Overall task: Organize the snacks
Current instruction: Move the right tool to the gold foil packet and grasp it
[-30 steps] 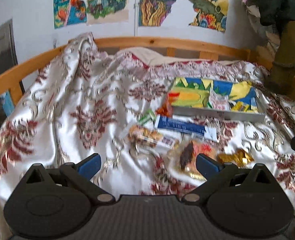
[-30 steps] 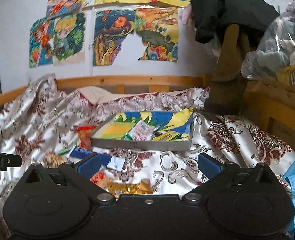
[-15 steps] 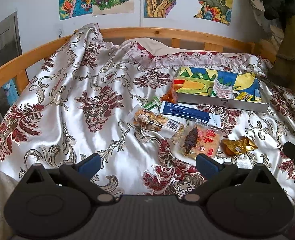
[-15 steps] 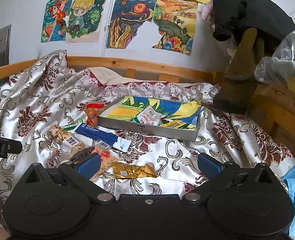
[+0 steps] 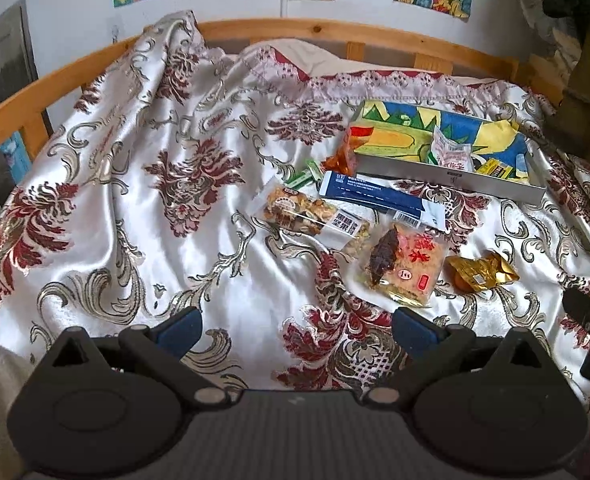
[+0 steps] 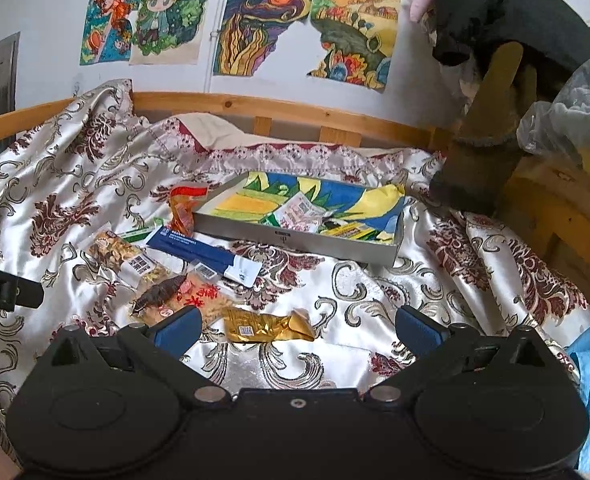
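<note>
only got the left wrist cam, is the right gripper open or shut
Observer: Open. The right gripper has its fingers wide apart, holding nothing.
Operator: whats closest to it
Observer: The gold wrapper lies on the bedspread just ahead, nearer the left finger.
Operator: anything further right i cant see
Observer: A clear plastic bag, stuffed full, sits up on the wooden frame beside the bed.

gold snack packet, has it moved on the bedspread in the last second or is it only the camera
No. The gold snack packet lies beside the same fish snack packet, in front of the tray, as before. Only the camera view shifted.
</note>
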Demonstrator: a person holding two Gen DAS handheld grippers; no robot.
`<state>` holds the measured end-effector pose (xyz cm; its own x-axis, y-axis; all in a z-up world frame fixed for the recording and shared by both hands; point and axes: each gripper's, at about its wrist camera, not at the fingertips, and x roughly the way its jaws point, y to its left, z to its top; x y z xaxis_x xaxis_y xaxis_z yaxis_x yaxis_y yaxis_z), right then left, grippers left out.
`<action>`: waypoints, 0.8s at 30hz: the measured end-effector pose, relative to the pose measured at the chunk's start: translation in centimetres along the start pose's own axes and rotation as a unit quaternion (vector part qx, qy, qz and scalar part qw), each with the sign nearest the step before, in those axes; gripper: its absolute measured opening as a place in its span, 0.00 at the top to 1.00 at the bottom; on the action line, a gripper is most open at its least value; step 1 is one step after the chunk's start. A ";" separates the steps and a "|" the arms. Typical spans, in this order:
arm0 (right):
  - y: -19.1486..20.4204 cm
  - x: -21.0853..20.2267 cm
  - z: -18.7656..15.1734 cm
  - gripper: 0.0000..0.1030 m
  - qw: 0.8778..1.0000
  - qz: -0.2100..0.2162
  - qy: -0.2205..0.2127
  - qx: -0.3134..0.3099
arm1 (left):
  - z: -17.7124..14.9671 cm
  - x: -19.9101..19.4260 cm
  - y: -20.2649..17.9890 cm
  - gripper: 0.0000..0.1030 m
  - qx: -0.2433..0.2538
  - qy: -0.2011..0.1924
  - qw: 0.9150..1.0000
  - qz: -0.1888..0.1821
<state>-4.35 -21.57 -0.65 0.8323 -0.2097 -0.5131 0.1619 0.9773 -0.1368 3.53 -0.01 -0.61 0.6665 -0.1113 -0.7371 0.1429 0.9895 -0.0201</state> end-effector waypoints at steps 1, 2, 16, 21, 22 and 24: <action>-0.1 0.1 0.1 0.01 1.000 0.000 0.002 0.002 | 0.2 0.1 0.0 0.00 0.000 0.001 1.000 0.000; -0.2 0.3 0.3 0.01 1.000 0.001 0.005 0.005 | 0.5 0.2 0.0 0.00 0.003 0.002 1.000 -0.001; 0.4 1.8 0.4 0.01 0.999 0.004 0.035 -0.007 | 7.0 8.3 -0.9 0.00 0.009 0.113 0.981 -0.156; 0.0 3.2 0.8 0.01 0.998 0.018 0.065 0.006 | 7.6 11.6 -2.3 0.00 0.035 0.136 0.973 -0.182; -0.2 3.5 1.0 0.01 0.997 0.023 0.070 0.013 | 7.7 12.2 -2.7 0.00 0.044 0.137 0.972 -0.187; -0.7 4.1 1.5 0.01 0.996 0.037 0.081 0.032 | 7.7 13.1 -3.2 0.00 0.062 0.135 0.970 -0.193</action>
<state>-0.22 -23.10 -1.36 0.7479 -0.1333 -0.6503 0.1401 0.9893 -0.0417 17.43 -5.38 -4.96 0.3319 -0.4263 -0.8415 0.4409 0.8587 -0.2612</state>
